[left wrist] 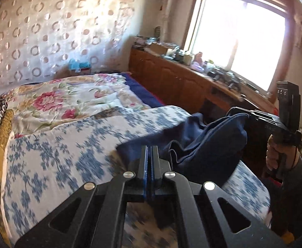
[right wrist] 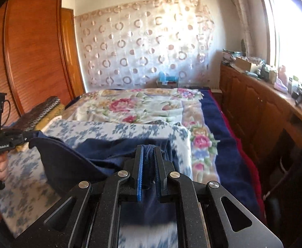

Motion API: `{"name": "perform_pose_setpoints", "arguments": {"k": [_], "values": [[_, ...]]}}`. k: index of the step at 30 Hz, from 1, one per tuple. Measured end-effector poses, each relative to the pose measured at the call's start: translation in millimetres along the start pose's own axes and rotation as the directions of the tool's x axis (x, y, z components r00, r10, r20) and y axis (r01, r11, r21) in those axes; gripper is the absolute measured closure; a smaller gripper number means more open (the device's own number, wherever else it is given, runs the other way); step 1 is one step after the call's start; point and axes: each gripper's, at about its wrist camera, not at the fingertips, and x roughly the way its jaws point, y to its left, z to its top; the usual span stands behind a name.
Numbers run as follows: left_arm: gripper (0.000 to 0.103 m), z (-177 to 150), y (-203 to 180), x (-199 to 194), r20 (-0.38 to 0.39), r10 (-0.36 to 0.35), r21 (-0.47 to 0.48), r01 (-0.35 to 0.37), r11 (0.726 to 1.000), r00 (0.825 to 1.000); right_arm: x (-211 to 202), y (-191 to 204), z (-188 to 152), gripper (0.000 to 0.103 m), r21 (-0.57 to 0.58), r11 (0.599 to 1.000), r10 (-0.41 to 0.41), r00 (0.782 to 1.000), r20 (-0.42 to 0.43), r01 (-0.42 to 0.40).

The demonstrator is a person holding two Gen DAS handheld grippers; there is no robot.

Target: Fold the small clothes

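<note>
While stretched between two grippers above the bed, one navy garment [left wrist: 202, 140] sags in folds over the blue-floral sheet [left wrist: 53, 150]. Left gripper [left wrist: 150, 150]: jaws pressed together on a garment edge. Right gripper [right wrist: 148, 155]: jaws clamped on a bunched fold. Beyond, one pink-floral quilt [right wrist: 134, 105], bordered by a navy blanket [right wrist: 223, 140] along the bed's window-side edge. Narrow gap between that edge and one wooden cabinet [right wrist: 254, 107]; wardrobe [right wrist: 33, 51] close on the opposite side.

Both matte black metal tools [left wrist: 150, 150] [right wrist: 148, 150] have blue ribbed pads [right wrist: 140, 173], round silver pivot screws [left wrist: 129, 174], and white "GenRobot.AI" lettering [right wrist: 1, 147].
</note>
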Motion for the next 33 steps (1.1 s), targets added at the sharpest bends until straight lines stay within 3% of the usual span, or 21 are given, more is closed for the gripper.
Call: {"name": "perform_pose_setpoints", "arguments": {"k": [5,12,18,21,26,28,33], "values": [[0.103,16.9,20.7,23.4,-0.009,0.027,-0.009,-0.027,1.000,1.000,53.9,-12.7,15.5,0.096,0.000,1.000,0.002,0.998,-0.068,-0.002],[0.103,16.5,40.5,46.5,-0.037,0.070,-0.025,-0.071,0.997,0.997,102.8,-24.5,17.6,0.096,-0.024,0.999,-0.026,0.989,-0.144,0.023],[0.084,11.4,38.5,57.6,-0.109,0.022,-0.036,-0.026,0.999,0.994,125.1,-35.0,6.9,0.095,0.022,0.999,-0.032,0.976,-0.214,0.037],[0.083,7.5,30.2,59.3,-0.128,0.012,-0.032,-0.017,0.999,0.992,124.4,-34.2,6.4,0.094,0.012,0.998,-0.064,0.973,-0.224,0.068],[0.083,-1.0,21.3,70.8,-0.166,0.013,-0.010,-0.015,1.000,0.986,104.7,-33.1,18.3,0.074,-0.001,0.995,-0.094,0.977,-0.193,0.095],[0.083,-4.1,22.0,76.6,-0.184,0.024,-0.008,-0.026,1.000,0.983,92.5,-34.9,22.0,0.049,-0.001,0.994,-0.108,0.980,-0.170,0.109],[0.082,-8.7,25.1,88.3,-0.211,0.058,0.000,-0.059,0.998,0.976,64.5,-41.8,18.9,0.040,0.016,0.994,-0.109,0.984,-0.139,0.112]]}}
